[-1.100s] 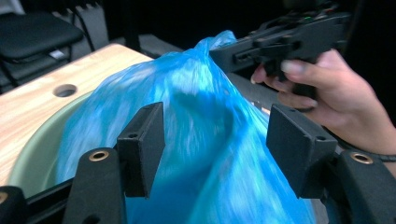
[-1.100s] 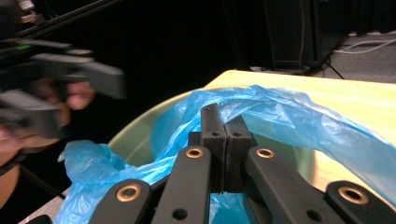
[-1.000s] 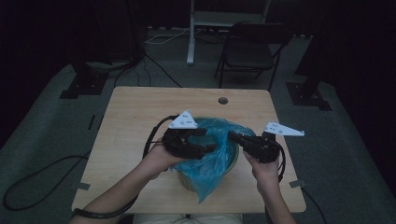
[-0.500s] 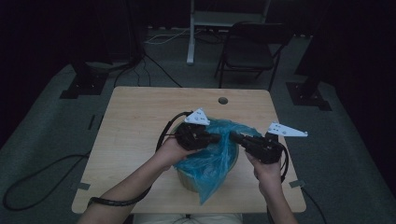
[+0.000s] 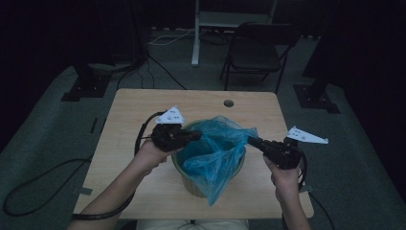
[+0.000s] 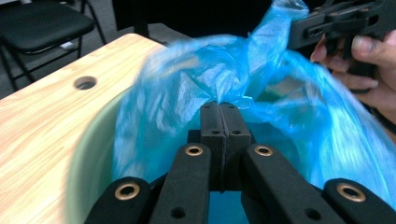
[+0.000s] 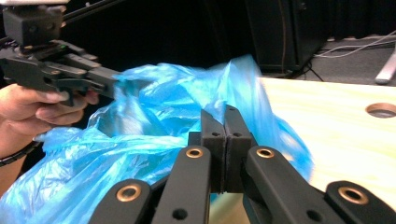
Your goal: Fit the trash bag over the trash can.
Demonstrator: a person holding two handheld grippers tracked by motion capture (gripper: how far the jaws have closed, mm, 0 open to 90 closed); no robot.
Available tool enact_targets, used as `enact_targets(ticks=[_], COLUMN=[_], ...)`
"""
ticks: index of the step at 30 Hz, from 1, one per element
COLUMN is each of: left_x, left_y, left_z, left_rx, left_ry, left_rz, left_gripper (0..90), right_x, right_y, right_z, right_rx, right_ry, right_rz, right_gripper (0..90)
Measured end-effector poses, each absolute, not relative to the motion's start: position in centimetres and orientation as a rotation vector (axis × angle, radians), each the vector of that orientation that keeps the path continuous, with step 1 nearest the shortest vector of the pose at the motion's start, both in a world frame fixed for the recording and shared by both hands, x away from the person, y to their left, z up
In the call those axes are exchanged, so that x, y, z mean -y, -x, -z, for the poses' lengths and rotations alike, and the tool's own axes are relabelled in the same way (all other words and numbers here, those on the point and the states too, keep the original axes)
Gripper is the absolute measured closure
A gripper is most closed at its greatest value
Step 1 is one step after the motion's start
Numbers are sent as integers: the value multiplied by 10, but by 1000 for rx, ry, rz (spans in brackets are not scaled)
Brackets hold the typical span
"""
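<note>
A thin blue plastic bag sits in a pale green round bin on the wooden table, with one corner hanging over the bin's front. My left gripper is shut on the bag's left edge; in the left gripper view the film is pinched between the pressed jaws over the bin's rim. On the bag's right edge my right gripper is shut too, with blue film bunched at its closed tips. The bag's mouth is stretched between the two grippers.
A round cable hole lies near the table's far edge. Behind the table stand a black folding chair and a white post. Dark stand bases and cables lie on the grey floor at both sides.
My left gripper reached right into the bag, then drew back left with the bag's edge. The right gripper shifted slightly right. The bag's mouth is now spread wider.
</note>
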State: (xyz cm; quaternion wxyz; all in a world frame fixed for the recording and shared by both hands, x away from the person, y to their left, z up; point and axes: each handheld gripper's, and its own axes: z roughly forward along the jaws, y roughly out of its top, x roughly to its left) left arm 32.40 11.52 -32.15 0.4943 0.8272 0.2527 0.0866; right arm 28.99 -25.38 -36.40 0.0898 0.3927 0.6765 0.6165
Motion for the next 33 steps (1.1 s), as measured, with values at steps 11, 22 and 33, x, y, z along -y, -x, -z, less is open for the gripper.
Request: enact_targets(ticks=[11, 22, 33], left_x=[-187, -207, -239], left_y=[-321, -314, -314], left_z=[330, 343, 348], left_rx=[-775, -806, -876], left_ry=[-1938, -1924, -1859], left_rz=[-290, -303, -286], left_gripper=[900, 900, 900], right_x=[288, 299, 328], right_y=[-293, -299, -309], right_z=[371, 379, 387], right_rx=[-1963, -1947, -1855], right_ry=[-1276, -1336, -1458], right_rz=[-1767, -1741, -1716], right_gripper=[898, 899, 899])
